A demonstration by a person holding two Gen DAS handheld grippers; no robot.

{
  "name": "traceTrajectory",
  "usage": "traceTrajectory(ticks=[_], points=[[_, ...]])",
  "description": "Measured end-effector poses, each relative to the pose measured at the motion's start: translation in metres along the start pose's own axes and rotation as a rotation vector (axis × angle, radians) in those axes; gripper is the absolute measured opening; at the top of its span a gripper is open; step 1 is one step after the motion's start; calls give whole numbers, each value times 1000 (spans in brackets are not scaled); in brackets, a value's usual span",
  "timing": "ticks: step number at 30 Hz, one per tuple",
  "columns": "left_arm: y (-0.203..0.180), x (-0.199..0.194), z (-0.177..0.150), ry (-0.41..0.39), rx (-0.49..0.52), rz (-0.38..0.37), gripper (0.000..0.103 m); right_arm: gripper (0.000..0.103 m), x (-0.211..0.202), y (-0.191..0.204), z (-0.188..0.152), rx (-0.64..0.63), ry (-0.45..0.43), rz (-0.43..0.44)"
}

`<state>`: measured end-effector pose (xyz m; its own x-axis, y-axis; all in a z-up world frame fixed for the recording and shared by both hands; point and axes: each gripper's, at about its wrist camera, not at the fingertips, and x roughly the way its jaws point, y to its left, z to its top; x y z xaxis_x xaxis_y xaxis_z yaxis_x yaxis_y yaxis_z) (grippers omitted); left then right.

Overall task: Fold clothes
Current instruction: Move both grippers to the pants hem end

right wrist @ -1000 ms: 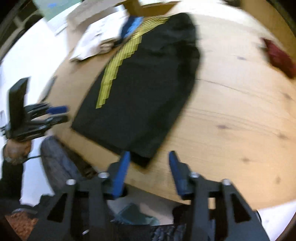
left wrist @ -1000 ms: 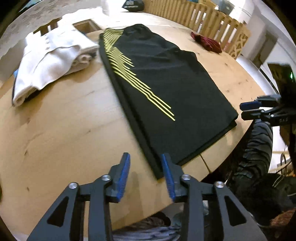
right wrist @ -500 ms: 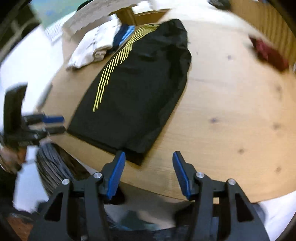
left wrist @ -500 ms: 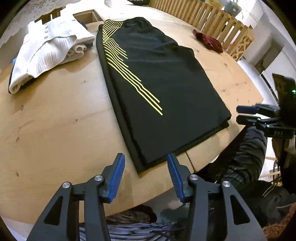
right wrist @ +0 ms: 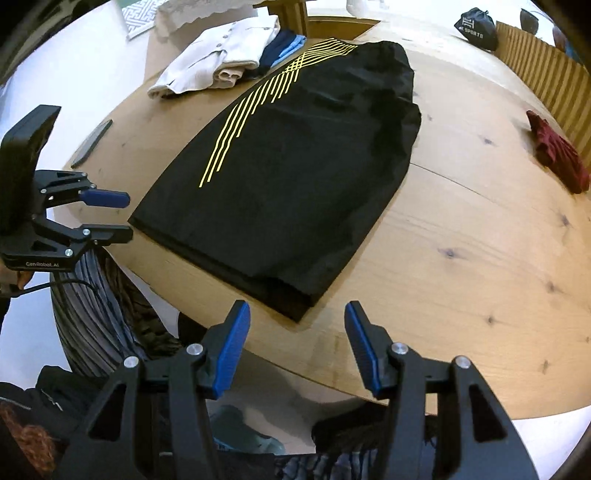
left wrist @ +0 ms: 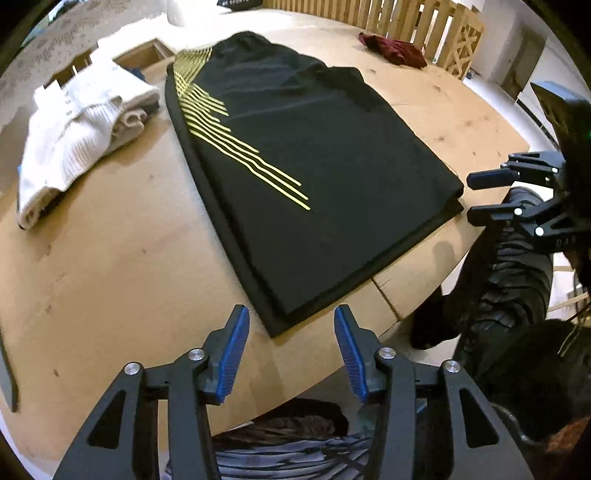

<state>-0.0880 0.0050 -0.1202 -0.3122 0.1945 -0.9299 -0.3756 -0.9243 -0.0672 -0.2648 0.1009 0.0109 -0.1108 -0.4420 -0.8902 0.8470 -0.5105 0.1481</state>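
Observation:
A black garment with yellow stripes (left wrist: 295, 162) lies folded lengthwise on the round wooden table (left wrist: 110, 258); it also shows in the right wrist view (right wrist: 295, 177). My left gripper (left wrist: 291, 350) is open and empty, just short of the garment's near left corner. It also shows in the right wrist view (right wrist: 110, 214). My right gripper (right wrist: 295, 343) is open and empty, just short of the near right corner at the table edge. It also shows in the left wrist view (left wrist: 476, 197).
A folded white garment (left wrist: 77, 129) on dark and blue clothes sits at the far left. A dark red cloth (left wrist: 395, 50) lies at the far right by a wooden railing (left wrist: 406, 18). A dark flat object (right wrist: 90, 142) lies near the left edge. My legs are below the table.
Both grippers have opened wider and pulled back a little from the garment's near corners. The garment has not moved.

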Motion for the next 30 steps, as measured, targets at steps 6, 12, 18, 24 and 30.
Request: traceTrajectory(ticks=[6, 12, 18, 24, 30], points=[[4, 3, 2, 9, -16, -2, 47, 53, -6, -10, -4, 36, 4, 52], [21, 6, 6, 50, -141, -86, 53, 53, -3, -39, 2, 247, 89, 124], [33, 10, 21, 98, -258, -138, 53, 54, 4, -46, 11, 377, 117, 145], [25, 9, 29, 125, -249, -60, 53, 56, 3, -29, 10, 325, 96, 85], [20, 15, 24, 152, -232, 7, 54, 56, 1, -11, 2, 208, 62, -2]])
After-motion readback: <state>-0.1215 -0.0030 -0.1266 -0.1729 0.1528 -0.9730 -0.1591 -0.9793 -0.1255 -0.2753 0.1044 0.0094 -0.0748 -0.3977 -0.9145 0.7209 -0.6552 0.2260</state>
